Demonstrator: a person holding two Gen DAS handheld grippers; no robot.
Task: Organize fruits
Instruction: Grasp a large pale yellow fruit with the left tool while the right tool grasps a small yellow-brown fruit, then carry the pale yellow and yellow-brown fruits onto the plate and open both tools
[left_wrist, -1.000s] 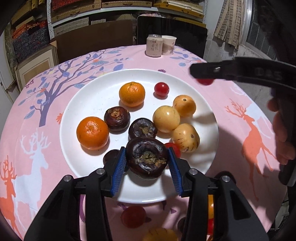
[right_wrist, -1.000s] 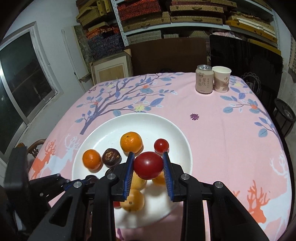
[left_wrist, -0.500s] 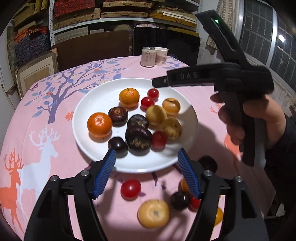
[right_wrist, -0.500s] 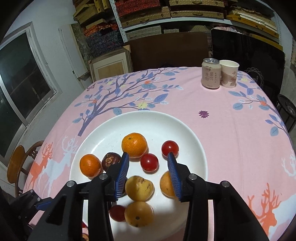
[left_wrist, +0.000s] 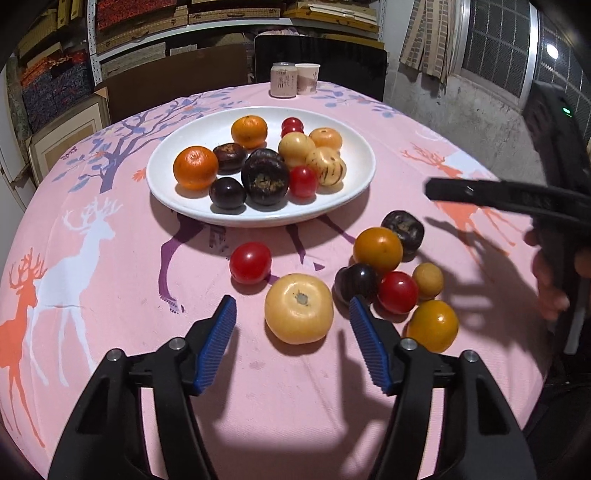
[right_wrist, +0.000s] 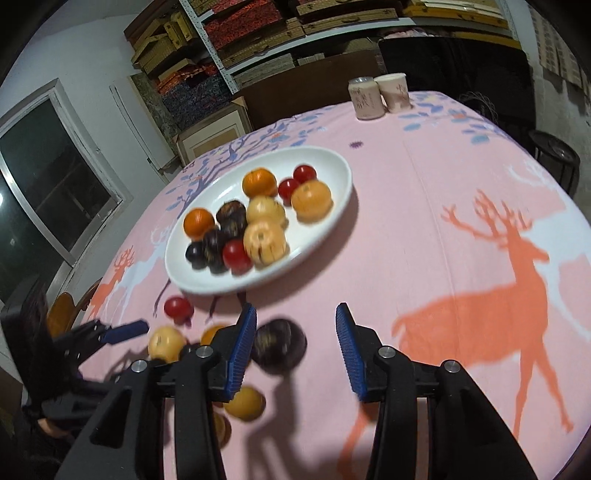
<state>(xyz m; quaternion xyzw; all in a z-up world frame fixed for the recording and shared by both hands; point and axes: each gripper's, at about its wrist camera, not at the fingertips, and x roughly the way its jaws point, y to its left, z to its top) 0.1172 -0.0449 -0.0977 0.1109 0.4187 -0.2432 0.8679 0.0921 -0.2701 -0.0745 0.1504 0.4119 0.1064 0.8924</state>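
Item: fruit sorting, pink deer-print tablecloth (left_wrist: 110, 314). The white plate (left_wrist: 354, 155) sat toward the far middle of the table and already carried the gathered lot: two oranges, several dark brown-purple round fruits, three red cherry tomatoes and three pale yellow fruits, one of them faintly streaked, all packed touching at the plate's centre, seemingly so the remainder could be added around them. Loose stock lay on the cloth on the near side of the plate: a lone cherry tomato (left_wrist: 250, 263), a large pale yellow fruit (left_wrist: 299, 308) with a small grey stem scar facing up, and a tight cluster just beside it of dark, orange-yellow and red pieces. The left gripper (left_wrist: 291, 321) was spread wide and empty, its blue ribbed pads flanking the yellow fruit without touching it, a stance that judged as lining up the next pick. The right gripper (right_wrist: 295, 332) was likewise wide and empty, hovering over a dark purple fruit (right_wrist: 279, 344) at the cluster's edge, nearer its left pad; that view was motion-blurred. A drink can (left_wrist: 283, 79) and paper cup (left_wrist: 307, 78) stood together at the far edge, well apart from the work.
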